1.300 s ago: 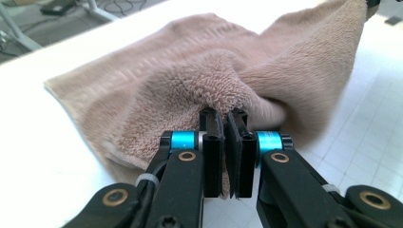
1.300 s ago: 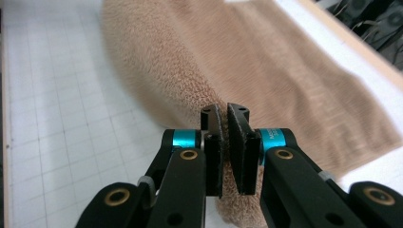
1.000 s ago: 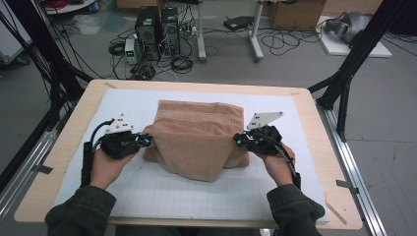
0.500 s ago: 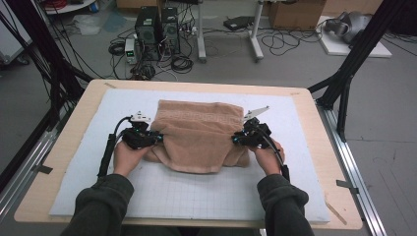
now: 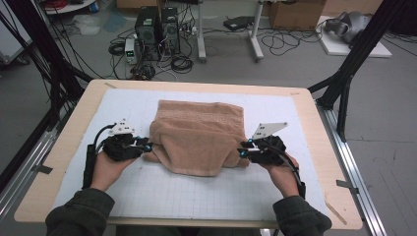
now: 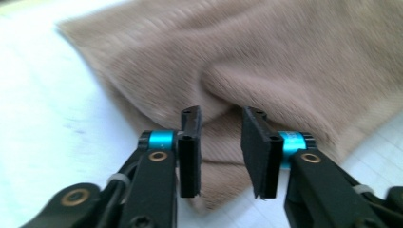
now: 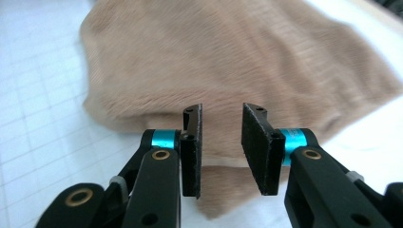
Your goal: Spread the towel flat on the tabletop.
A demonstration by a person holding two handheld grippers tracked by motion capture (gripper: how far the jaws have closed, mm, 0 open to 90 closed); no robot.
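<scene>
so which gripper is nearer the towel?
Neither clearly. The left gripper sits at the towel's left edge, the right gripper at its right edge; both jaws have just been opening, nothing pinched.

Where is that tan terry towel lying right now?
In the high view the folded tan terry towel lies on the middle of the white gridded mat, between the left gripper and the right gripper, whose black jaws stand open at its side edges.

Towel [image 5: 199,135]: tan terry cloth, soft, matt, finely ribbed nap. Table [image 5: 314,123]: pale wood, smooth edge. Mat [image 5: 196,191]: white, matt, printed grid. Left gripper [image 6: 221,147] and right gripper [image 7: 221,147]: matt black plastic arms, glossy blue metal collars, brass-coloured rivets, dull rubbery pads [image 6: 254,152].
</scene>
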